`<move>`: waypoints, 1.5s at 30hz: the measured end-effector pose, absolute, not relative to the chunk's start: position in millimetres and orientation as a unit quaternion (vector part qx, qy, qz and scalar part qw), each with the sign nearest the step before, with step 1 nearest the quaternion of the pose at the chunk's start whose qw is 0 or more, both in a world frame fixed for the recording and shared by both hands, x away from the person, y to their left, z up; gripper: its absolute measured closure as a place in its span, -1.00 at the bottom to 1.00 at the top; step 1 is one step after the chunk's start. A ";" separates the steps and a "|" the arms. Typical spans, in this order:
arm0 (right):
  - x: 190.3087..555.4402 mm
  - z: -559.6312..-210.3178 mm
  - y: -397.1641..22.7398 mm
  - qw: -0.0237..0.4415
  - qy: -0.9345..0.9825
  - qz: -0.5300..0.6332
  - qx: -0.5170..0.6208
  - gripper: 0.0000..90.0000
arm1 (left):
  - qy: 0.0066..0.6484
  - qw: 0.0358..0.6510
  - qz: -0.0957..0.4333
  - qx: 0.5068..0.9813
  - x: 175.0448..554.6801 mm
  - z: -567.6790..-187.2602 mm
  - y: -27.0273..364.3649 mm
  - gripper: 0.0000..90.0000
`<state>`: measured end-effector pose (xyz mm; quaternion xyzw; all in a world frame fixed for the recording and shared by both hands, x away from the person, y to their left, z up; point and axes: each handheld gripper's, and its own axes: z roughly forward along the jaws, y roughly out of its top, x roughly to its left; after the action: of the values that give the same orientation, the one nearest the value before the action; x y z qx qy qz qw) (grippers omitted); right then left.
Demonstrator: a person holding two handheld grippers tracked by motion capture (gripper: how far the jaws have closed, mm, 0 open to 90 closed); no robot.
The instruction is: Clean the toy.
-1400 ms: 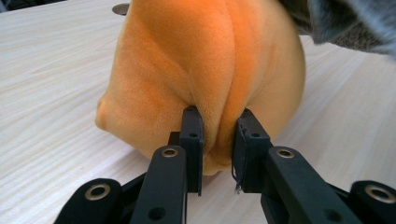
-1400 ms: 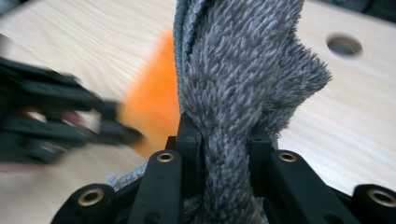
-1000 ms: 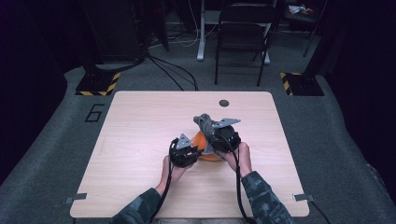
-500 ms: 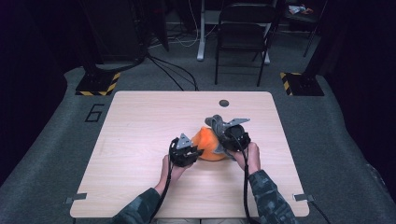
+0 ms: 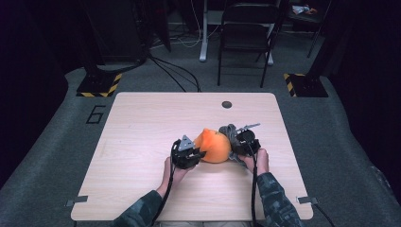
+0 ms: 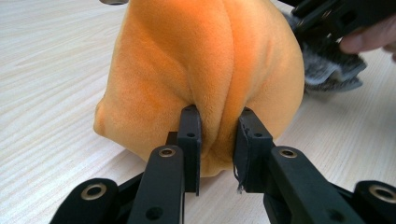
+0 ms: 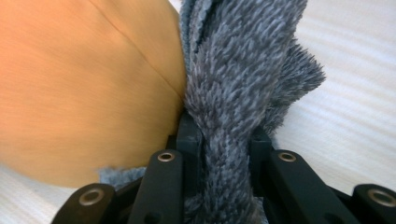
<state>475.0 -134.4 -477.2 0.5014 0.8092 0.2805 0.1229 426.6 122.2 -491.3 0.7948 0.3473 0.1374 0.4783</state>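
Note:
An orange plush toy (image 5: pixel 213 145) rests on the wooden table (image 5: pixel 142 123) between my two grippers. My left gripper (image 5: pixel 188 152) is shut on a fold of the orange plush (image 6: pixel 205 70), pinched between its pads (image 6: pixel 190 140). A grey furry part (image 5: pixel 229 132) joins the toy's right side. My right gripper (image 5: pixel 246 142) is shut on that grey fur (image 7: pixel 229 107), which bulges up between its pads (image 7: pixel 189 135). In the right gripper view the orange body (image 7: pixel 79 88) lies to the left of the fur.
A small dark round hole (image 5: pixel 227 104) sits near the table's far edge. A folding chair (image 5: pixel 246 33) and cables (image 5: pixel 175 71) stand on the grey floor beyond. Black and yellow striped blocks (image 5: pixel 100 85) flank the table's far corners.
My right gripper has come down and to the right with the grey fur in it, uncovering more of the orange body. The left gripper has kept its place.

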 end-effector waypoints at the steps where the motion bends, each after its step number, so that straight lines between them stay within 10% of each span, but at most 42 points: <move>1: 475.8 -480.1 -134.7 0.120 0.810 0.277 0.503 0.65 | 0.347 0.478 0.138 0.795 426.7 -491.4 122.3 0.66; 23: 458.3 -430.4 -118.8 0.124 0.817 0.338 0.450 0.64 | 0.353 0.476 0.152 0.791 428.9 -492.9 126.6 0.58; 34: 460.1 -437.2 -116.9 0.132 0.807 0.345 0.461 0.64 | 0.309 0.429 0.219 0.820 418.7 -489.1 107.4 -0.31; 45: 458.5 -428.7 -119.1 0.148 0.802 0.356 0.456 0.63 | 0.323 0.439 0.233 0.806 419.8 -492.9 109.0 0.58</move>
<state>458.5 -119.1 -428.7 0.4555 0.8024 0.3562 0.1475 419.8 109.0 -492.9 0.8056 0.3230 0.2325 0.4390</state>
